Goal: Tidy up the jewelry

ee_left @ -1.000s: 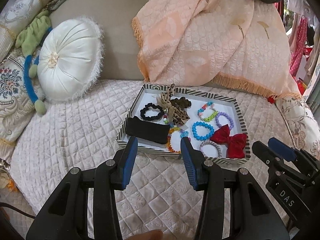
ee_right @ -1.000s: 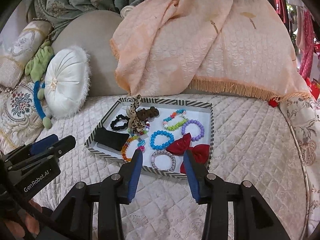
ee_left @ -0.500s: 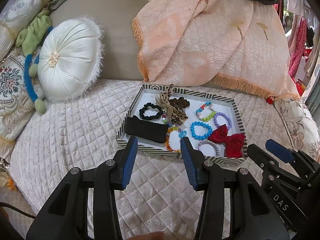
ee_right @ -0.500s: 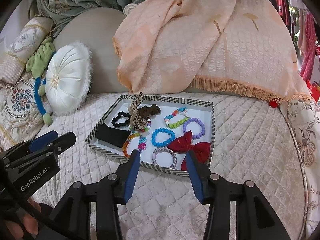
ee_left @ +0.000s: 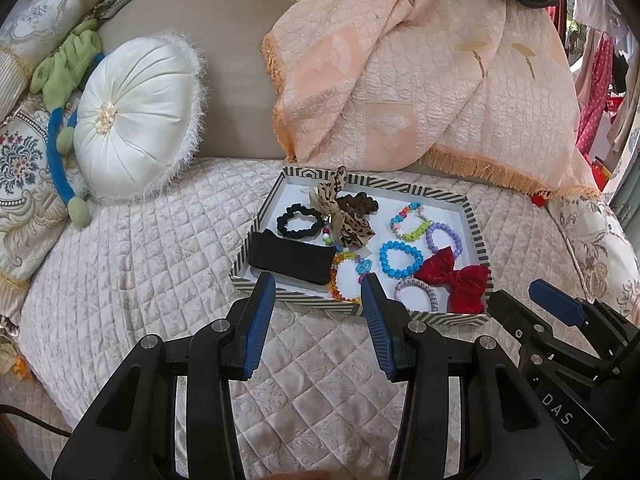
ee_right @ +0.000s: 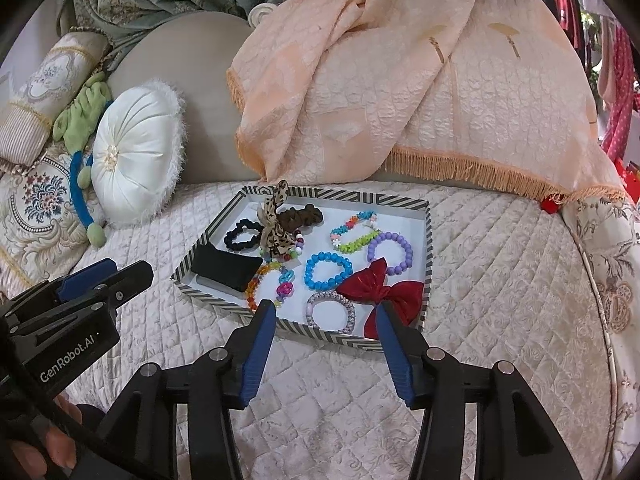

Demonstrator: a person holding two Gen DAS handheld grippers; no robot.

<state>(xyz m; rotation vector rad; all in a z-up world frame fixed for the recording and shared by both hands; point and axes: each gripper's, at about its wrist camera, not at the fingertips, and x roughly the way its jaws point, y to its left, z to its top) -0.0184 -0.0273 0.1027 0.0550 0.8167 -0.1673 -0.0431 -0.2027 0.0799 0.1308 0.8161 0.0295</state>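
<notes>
A striped tray (ee_left: 380, 186) (ee_right: 340, 192) lies on the quilted bed. It holds a black pouch (ee_left: 292, 256), a black scrunchie (ee_left: 282, 224), a leopard-print bow (ee_left: 348, 228), a blue bead bracelet (ee_right: 310, 272), a purple one (ee_right: 406, 258), a red bow (ee_right: 384, 288) and several more bracelets. My left gripper (ee_left: 318, 284) hovers open before the tray's front rim, with nothing between its fingers. My right gripper (ee_right: 326, 308) hangs just short of the front right corner. Its jaws are opening and nothing is between them.
A white round cushion (ee_left: 136, 120), a green and blue plush toy (ee_left: 60, 80) and embroidered pillows (ee_left: 24, 176) crowd the left. A peach fringed throw (ee_left: 400, 80) drapes behind the tray. A hand (ee_right: 40, 448) shows at the lower left of the right wrist view.
The right gripper's fingers have spread wider apart. The left gripper and the items in the tray look the same.
</notes>
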